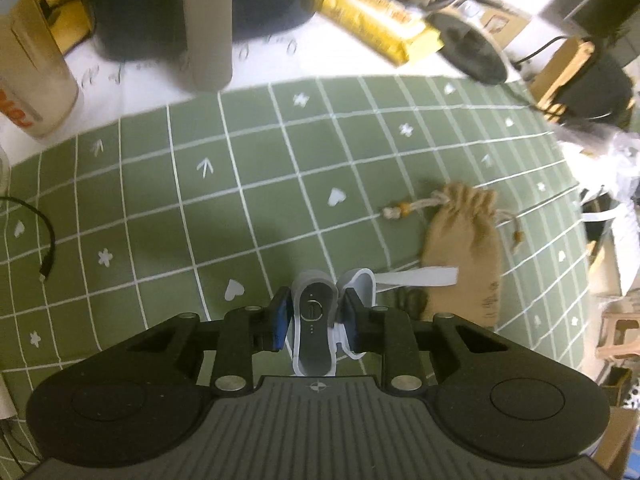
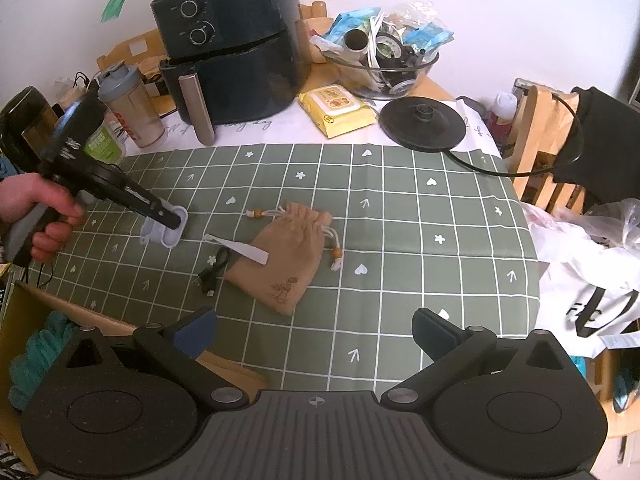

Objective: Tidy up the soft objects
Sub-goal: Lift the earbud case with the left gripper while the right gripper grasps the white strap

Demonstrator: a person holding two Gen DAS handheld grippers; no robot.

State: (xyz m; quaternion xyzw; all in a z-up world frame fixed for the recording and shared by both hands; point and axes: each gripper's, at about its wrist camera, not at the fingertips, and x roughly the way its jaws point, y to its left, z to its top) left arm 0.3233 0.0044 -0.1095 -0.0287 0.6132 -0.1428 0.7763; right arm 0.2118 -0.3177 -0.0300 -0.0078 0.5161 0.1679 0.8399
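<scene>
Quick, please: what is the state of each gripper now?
Left gripper: closed on the grey-white device.
Right gripper: open, holding nothing.

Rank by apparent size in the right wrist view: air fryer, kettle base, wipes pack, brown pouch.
1. Air fryer
2. Brown pouch and kettle base: alike; the pouch lies nearer, so unranked.
3. Wipes pack

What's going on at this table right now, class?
A person works two hand-held tongs over a green checked cloth. The left tongs are shut on a small grey-and-white device, its white strap trailing. The right tongs hover open. A tan drawstring pouch lies on the cloth, beside a black cable.
</scene>
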